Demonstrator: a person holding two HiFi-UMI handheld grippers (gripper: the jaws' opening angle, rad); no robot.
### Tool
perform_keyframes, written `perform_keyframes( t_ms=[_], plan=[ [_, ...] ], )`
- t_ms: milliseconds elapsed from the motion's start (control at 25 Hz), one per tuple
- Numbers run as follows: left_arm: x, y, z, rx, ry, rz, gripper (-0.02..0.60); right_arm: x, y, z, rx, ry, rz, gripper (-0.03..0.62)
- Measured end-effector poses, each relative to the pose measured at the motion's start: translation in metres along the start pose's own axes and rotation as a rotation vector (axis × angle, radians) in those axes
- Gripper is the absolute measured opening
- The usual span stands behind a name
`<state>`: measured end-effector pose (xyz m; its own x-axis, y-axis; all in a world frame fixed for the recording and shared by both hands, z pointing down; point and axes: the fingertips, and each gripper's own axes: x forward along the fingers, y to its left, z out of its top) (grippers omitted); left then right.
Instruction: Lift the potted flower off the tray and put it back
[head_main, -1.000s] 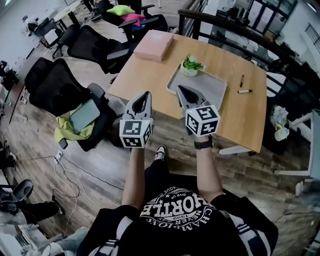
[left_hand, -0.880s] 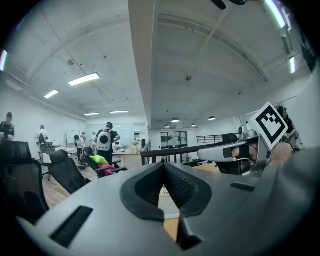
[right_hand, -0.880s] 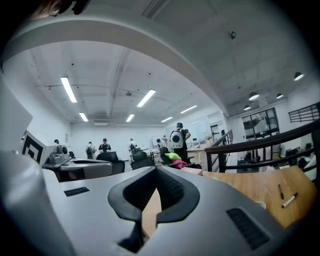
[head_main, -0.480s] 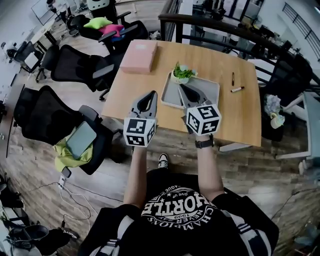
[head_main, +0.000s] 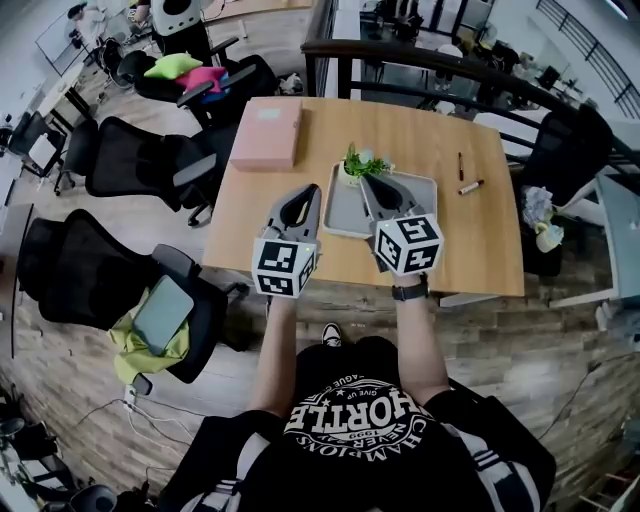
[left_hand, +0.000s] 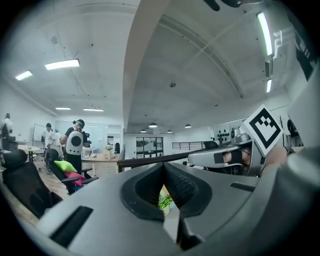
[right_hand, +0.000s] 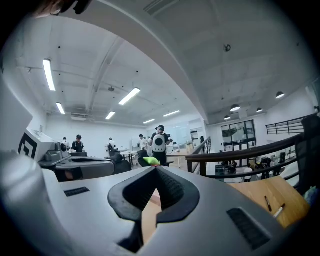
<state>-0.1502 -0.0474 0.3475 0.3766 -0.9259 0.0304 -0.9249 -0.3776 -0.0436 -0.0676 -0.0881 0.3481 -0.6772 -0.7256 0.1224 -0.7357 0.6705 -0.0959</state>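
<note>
Flower waiting on its tray
The wooden table (head_main: 480, 230) holds a gray tray (head_main: 345, 205). The left gripper (head_main: 312, 190) and right gripper (head_main: 368, 182) are pinched closed and empty, probably because they have not reached the potted flower (head_main: 360, 165) in the tray's far corner.

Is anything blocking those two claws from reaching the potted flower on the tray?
Nothing visible does. The potted flower stands in the tray's far left corner; the shut left gripper and right gripper hover short of it, with open space between. Pink box and pens lie aside.
</note>
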Motion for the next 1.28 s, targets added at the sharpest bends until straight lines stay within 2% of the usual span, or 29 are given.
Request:
perform_keyframes(
  t_ms=[320,440,520,680,960,1280],
  plan=[
    [0.04,0.019,-0.021,-0.054,0.006,-0.034,0.018,0.021,-0.02,-0.016,-0.019,0.039,-0.047,0.02],
    [0.057,0.022,-0.024,-0.057,0.007,-0.043,0.018,0.027,-0.03,-0.018,-0.058,0.047,-0.06,0.02],
    [0.071,0.021,-0.026,-0.05,0.005,-0.051,0.018,0.03,-0.045,-0.022,-0.096,0.052,-0.095,0.02],
    [0.106,0.02,-0.03,-0.037,0.006,-0.075,0.018,0.042,-0.079,-0.025,-0.06,0.04,-0.122,0.02],
    [0.158,0.013,-0.006,0.029,-0.008,-0.106,0.018,0.05,-0.139,0.007,-0.044,-0.014,-0.188,0.02],
    [0.183,0.014,0.005,0.04,-0.017,-0.114,0.018,0.05,-0.17,0.021,-0.025,-0.041,-0.221,0.02]
  ],
)
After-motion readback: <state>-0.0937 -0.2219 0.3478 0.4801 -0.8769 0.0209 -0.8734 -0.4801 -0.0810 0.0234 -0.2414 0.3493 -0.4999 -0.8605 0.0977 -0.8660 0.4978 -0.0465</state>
